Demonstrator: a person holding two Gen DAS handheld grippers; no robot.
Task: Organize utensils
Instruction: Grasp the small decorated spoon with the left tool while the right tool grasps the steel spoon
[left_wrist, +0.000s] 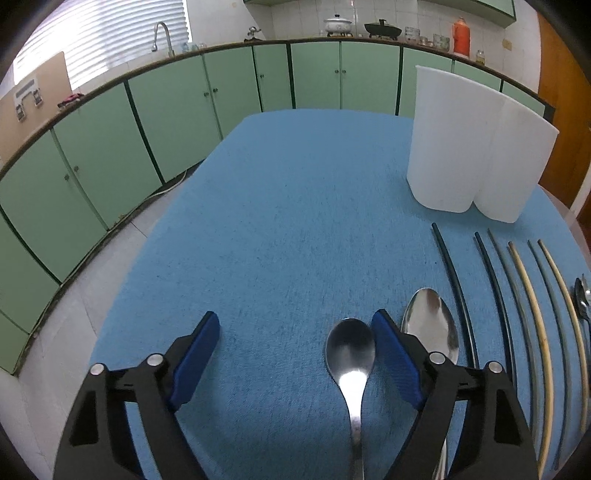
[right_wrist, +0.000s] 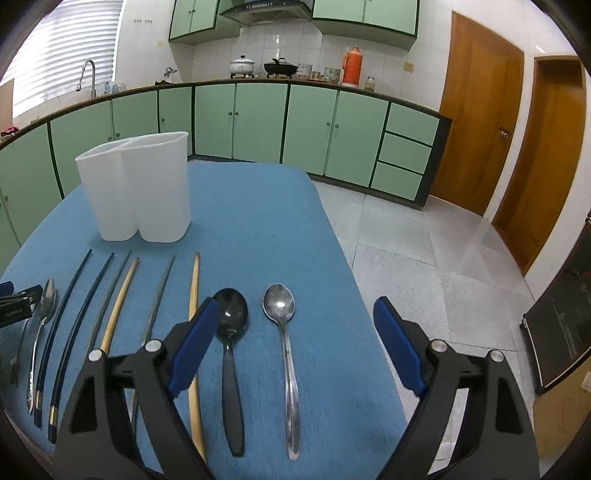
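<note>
In the left wrist view my left gripper (left_wrist: 295, 317) is open low over the blue tablecloth (left_wrist: 277, 221). A small steel spoon (left_wrist: 351, 350) lies between its fingers, close to the right finger and untouched. A larger steel spoon (left_wrist: 430, 325) lies just outside that finger. In the right wrist view my right gripper (right_wrist: 295, 302) is open. A black-handled spoon (right_wrist: 231, 321) and a steel spoon (right_wrist: 279, 306) lie side by side between its fingers, neither gripped. Several chopsticks (right_wrist: 110, 306) lie in a row to their left.
A white two-compartment utensil holder (right_wrist: 136, 184) stands upright on the cloth beyond the chopsticks, also the holder (left_wrist: 472, 147) at the right of the left wrist view. The chopsticks (left_wrist: 532, 314) run along that view's right side. The table's edges (right_wrist: 351, 277) drop to a tiled floor.
</note>
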